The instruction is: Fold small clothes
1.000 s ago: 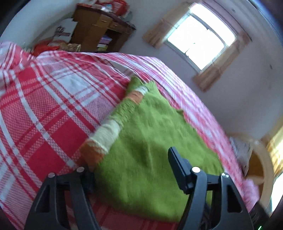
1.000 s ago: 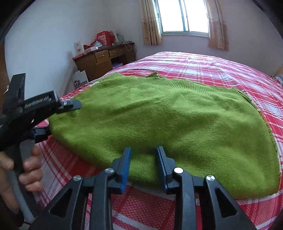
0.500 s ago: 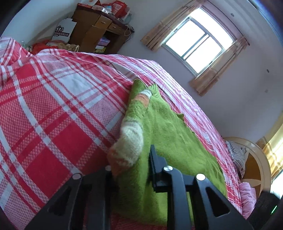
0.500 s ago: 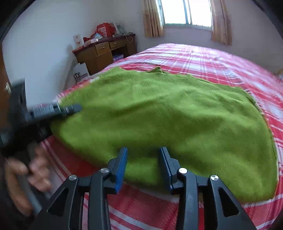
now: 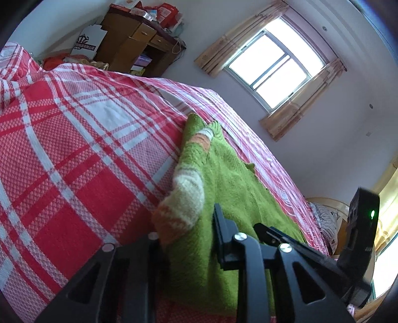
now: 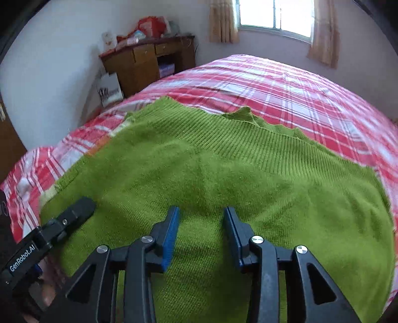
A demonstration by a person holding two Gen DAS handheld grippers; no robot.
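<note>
A green knitted sweater lies spread on the red plaid bedsheet. Its sleeve has cream and orange stripes and is bunched up on the sweater's left edge. My left gripper is shut on that striped sleeve and the green cloth by it. The cloth hides its left finger. The right wrist view also shows the left gripper, low at the sweater's left edge. My right gripper hovers over the near middle of the sweater, blue pads apart and nothing pinched between them.
A wooden desk piled with red bags stands against the far wall, a white paper bag leaning beside it. A curtained window is behind the bed. A round wooden headboard and a pillow lie at the bed's far end.
The left gripper's jaws went from wide apart to shut on the striped sleeve, which now stands bunched up. The right gripper moved forward from the near hem over the sweater.
</note>
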